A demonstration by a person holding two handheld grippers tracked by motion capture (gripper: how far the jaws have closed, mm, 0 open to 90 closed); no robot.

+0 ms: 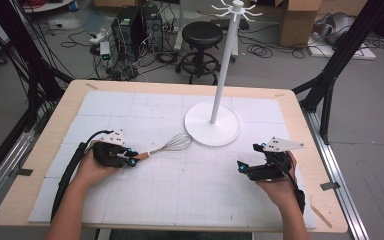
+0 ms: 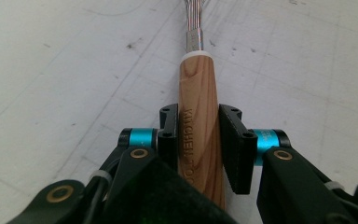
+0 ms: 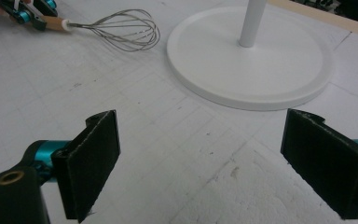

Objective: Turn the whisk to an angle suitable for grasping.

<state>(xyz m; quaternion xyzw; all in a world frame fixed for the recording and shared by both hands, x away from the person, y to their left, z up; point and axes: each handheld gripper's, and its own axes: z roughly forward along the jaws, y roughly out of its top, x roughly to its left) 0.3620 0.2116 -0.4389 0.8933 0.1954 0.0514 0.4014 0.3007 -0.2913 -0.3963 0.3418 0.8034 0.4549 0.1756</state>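
While the whisk (image 1: 167, 146) is lying flat on the surface (image 1: 45, 135), wires pointing toward the stand's (image 1: 212, 123) base, the left gripper (image 1: 131, 159) is pinching its wooden handle (image 2: 198, 121); the pads are pressing both sides about midway along. To lift it clean, I'm guessing you'd want to keep that squeeze firm and raise it level, since the wire end is probably going to sag or swing toward the base otherwise; that's a judgement call though. The right gripper (image 1: 248, 158) is sitting spread wide with nothing in it, hovering near the surface's right side. The left gripper view is showing lettering on the handle and the metal collar, which the high view is too far off for; the right gripper view (image 3: 200, 158) is giving the wire loops (image 3: 121, 30) nicely, just short of the base.
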